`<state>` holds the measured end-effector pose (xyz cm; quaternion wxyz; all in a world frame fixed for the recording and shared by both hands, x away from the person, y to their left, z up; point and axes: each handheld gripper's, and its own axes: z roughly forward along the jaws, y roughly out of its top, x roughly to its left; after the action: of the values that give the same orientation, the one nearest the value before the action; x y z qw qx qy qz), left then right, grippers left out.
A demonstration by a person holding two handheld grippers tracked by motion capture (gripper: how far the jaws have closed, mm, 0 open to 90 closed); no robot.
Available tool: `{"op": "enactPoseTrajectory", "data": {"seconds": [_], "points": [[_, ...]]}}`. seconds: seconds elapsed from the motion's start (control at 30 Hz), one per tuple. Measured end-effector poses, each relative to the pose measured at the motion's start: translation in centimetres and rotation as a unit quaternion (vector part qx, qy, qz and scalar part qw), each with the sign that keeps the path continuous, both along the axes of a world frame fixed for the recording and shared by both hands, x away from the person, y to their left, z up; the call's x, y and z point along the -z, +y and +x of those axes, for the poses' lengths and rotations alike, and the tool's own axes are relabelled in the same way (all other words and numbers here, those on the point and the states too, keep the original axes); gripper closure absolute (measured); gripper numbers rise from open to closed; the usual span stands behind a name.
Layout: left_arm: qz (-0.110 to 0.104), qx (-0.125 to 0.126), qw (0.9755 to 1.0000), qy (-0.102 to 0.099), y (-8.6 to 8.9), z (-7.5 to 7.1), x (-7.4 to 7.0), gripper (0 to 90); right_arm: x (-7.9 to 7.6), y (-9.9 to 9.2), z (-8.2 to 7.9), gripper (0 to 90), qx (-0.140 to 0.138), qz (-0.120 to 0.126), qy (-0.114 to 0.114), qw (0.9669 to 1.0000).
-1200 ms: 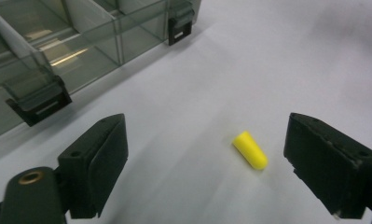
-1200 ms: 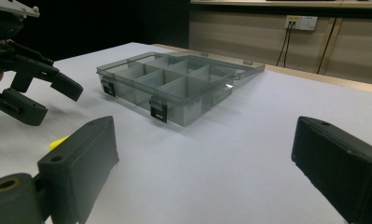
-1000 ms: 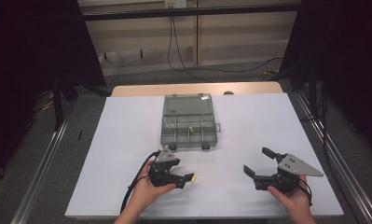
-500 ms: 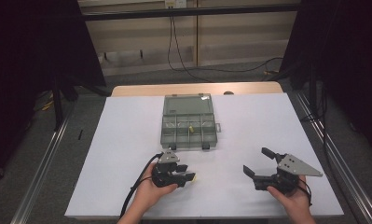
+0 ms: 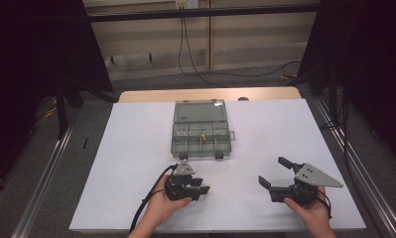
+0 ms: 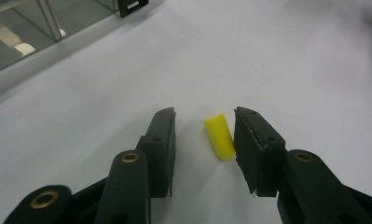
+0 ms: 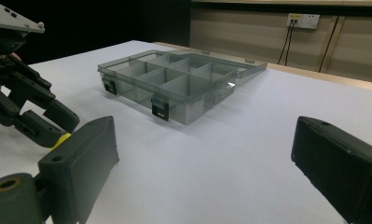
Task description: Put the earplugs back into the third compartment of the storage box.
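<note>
Left gripper (image 6: 204, 128), jaws just closing in, brackets small yellow foam plug (image 6: 219, 135) lying on white bench (image 5: 136, 148), plug against one pad and clear of the other, not clamped; right gripper (image 5: 274, 173) wide, empty; beyond, open smoky clear-plastic compartment box (image 5: 201, 130).

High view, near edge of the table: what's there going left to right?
left gripper → right gripper, both low over the white table; the grey compartment box sits farther back, lid open.
</note>
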<state>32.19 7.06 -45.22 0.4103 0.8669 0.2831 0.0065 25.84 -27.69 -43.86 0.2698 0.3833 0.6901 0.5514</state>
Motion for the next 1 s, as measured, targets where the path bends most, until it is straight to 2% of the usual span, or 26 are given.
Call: {"op": "enactPoseTrajectory", "data": {"seconds": [0.1, 0.2, 0.3, 0.37, 0.43, 0.57, 0.73, 0.87, 1.0], "points": [[0.011, 0.009, 0.9999, -0.007, -0.3, -0.3, -0.1, 61.0, 0.0, 0.0, 0.0, 6.3, 0.001, -0.001, 0.0, 1.0], [0.023, 0.013, 0.9995, -0.017, -0.5, -0.6, -0.2, 66.4, 0.0, -0.1, 0.1, 6.3, 0.001, -0.001, -0.001, 1.0], [0.027, 0.026, 0.9992, -0.017, -0.6, -0.8, -0.3, 72.6, 0.0, -0.1, 0.0, 6.3, 0.001, -0.001, -0.001, 1.0], [0.033, 0.031, 0.9986, -0.026, -0.8, -1.0, -0.3, 76.9, 0.0, 0.0, 0.0, 6.3, 0.001, 0.0, -0.001, 1.0], [0.034, 0.032, 0.9986, -0.025, -0.8, -1.0, -0.3, 82.1, 0.0, 0.0, 0.0, 6.3, 0.0, -0.002, 0.001, 1.0], [0.03, 0.029, 0.999, -0.017, -0.7, -0.8, -0.3, 84.5, 0.0, 0.0, 0.0, 6.3, 0.0, -0.001, 0.0, 1.0], [-0.001, 0.012, 0.9999, -0.006, -0.4, -0.4, -0.7, 85.0, 0.0, 0.0, 0.0, 6.3, 0.001, 0.001, -0.001, 1.0], [-0.014, 0.001, 0.9999, 0.0, -0.2, 0.1, -1.2, 84.8, 0.0, 0.0, 0.0, 6.3, 0.001, 0.001, -0.001, 1.0], [-0.022, -0.009, 0.9997, -0.002, -0.1, 0.8, -1.9, 84.5, 0.0, -0.1, 0.1, 6.3, 0.001, -0.001, -0.001, 1.0]]}}
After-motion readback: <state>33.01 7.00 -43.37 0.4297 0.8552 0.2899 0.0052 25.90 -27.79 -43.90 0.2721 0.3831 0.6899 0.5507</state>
